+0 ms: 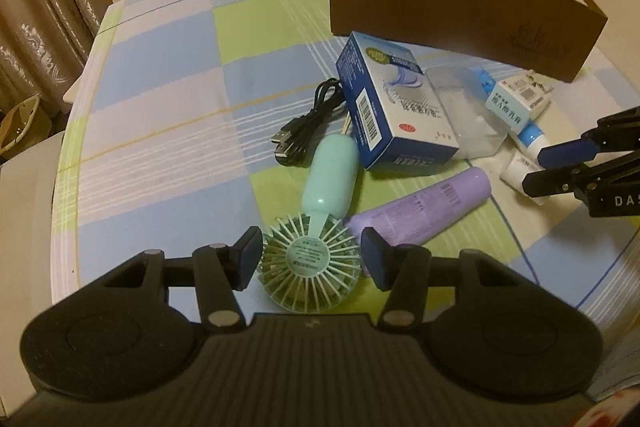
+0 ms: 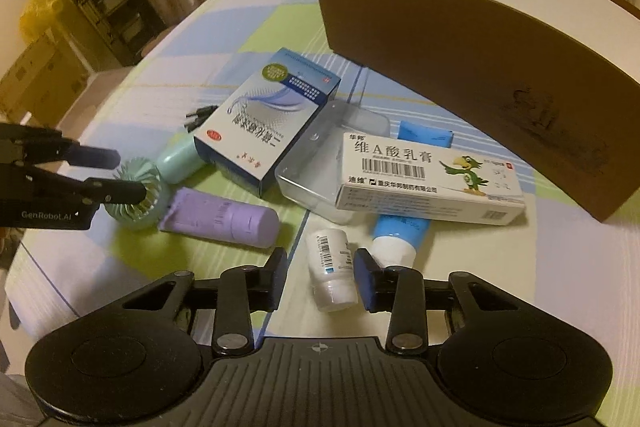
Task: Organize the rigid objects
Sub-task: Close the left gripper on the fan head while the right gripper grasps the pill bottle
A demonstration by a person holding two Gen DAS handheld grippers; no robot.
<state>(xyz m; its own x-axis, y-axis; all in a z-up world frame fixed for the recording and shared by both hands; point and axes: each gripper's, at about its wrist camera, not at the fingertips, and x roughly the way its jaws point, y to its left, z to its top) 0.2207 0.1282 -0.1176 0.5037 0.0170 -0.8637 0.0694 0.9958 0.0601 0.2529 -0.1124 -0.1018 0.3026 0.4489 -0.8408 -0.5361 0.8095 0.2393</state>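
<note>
**Two open claws, each straddling its own item, with the box beyond**

The brown open-topped box [image 2: 472, 67] stands at the far side of the checked tablecloth [image 1: 160, 107], beyond the whole heap of loose goods; anything lifted must travel forward and away from both claws to reach it.

The blue-and-white carton [image 1: 390, 107] lies tilted in the middle of the heap, leaning on a clear plastic case [image 2: 320, 183]. The long white ointment box [image 2: 428, 179] rests across that case and a blue tube [image 2: 400, 227].

The mint handheld fan [image 1: 316, 239] lies flat, its handle running away from the left gripper [image 1: 312, 251] toward the carton. The round head sits between that gripper's spread fingers, which stand apart and seem not yet to touch it. A purple tube [image 1: 420, 211] lies just beside, at a slant.

The small white bottle [image 2: 332, 267] lies on its side, its long axis pointing nearly straight along the right gripper [image 2: 320, 277]. It sits between the parted fingers, closer to the right-hand pad. My judgement: each claw is nearest its own item and need only close.
</note>
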